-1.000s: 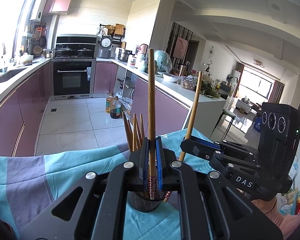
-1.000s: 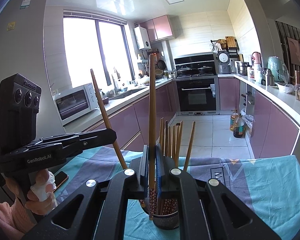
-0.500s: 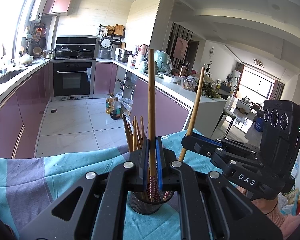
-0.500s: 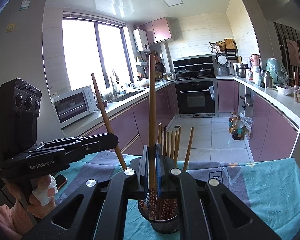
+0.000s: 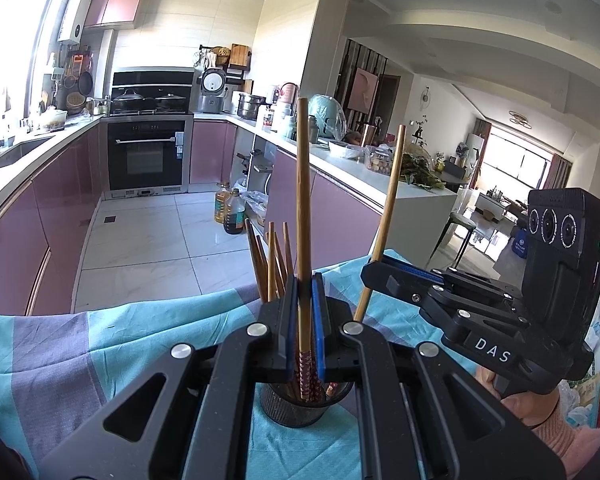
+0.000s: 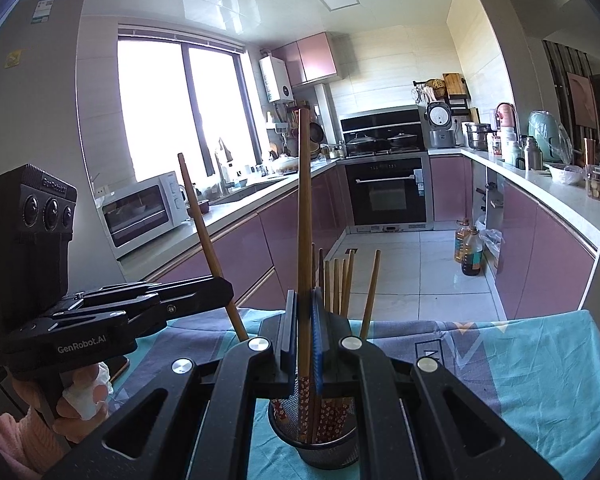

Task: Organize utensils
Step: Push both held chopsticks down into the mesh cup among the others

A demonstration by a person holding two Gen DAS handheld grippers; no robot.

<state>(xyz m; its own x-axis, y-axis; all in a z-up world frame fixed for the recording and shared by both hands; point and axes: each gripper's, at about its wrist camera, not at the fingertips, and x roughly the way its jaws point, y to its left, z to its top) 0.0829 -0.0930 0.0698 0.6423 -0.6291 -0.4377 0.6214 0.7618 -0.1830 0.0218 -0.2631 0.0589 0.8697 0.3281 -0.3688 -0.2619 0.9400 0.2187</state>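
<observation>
A black mesh holder [image 5: 296,410] stands on a teal and grey cloth [image 5: 100,340] with several wooden chopsticks [image 5: 272,264] upright in it. My left gripper [image 5: 305,280] is shut on one long chopstick [image 5: 303,184], whose red patterned end dips into the holder's mouth. In the right wrist view, my right gripper [image 6: 304,296] is shut on another upright chopstick [image 6: 304,208] over the same holder [image 6: 324,444]. Each gripper shows in the other's view: the right gripper [image 5: 370,274] with its chopstick [image 5: 386,208], the left gripper [image 6: 226,292] with its slanted chopstick [image 6: 204,240].
A hand [image 6: 80,396] grips the left tool and a hand [image 5: 520,404] the right one. The cloth's far edge [image 6: 500,320] drops to a tiled kitchen floor. Purple cabinets, an oven [image 6: 388,196] and a microwave [image 6: 140,212] stand well behind.
</observation>
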